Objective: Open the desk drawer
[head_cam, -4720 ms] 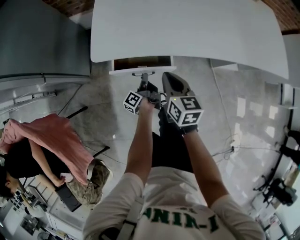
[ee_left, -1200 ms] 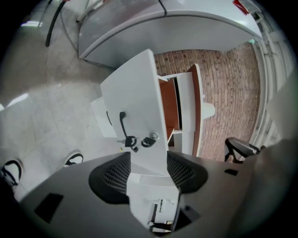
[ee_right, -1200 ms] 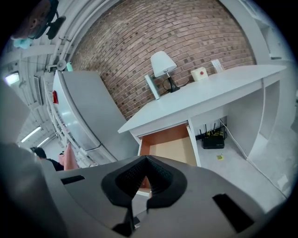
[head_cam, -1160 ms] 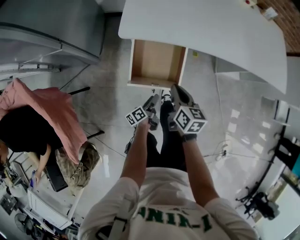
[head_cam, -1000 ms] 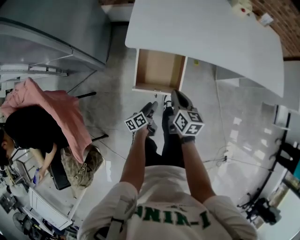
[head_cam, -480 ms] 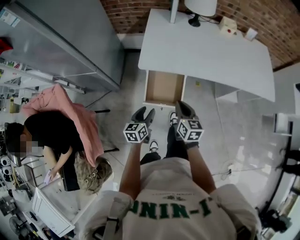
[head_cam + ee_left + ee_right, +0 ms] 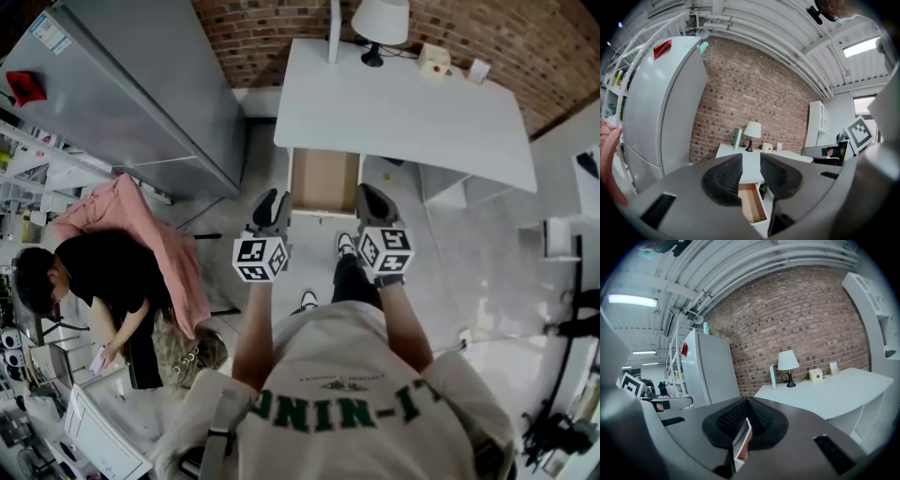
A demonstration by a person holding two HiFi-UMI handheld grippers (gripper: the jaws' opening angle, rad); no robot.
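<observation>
Two hand-held grippers hang in front of the desk, both apart from the drawer, which stands pulled out from under the desk's front edge, toward the desk's left end. Your left hand-held gripper has just been closing; its jaws stand partly spread with nothing between them. Your right hand-held gripper has its jaws pressed together at the tips, pinching nothing.

Drawer pulled open; left tool raised, jaws closing partway, empty.
</observation>
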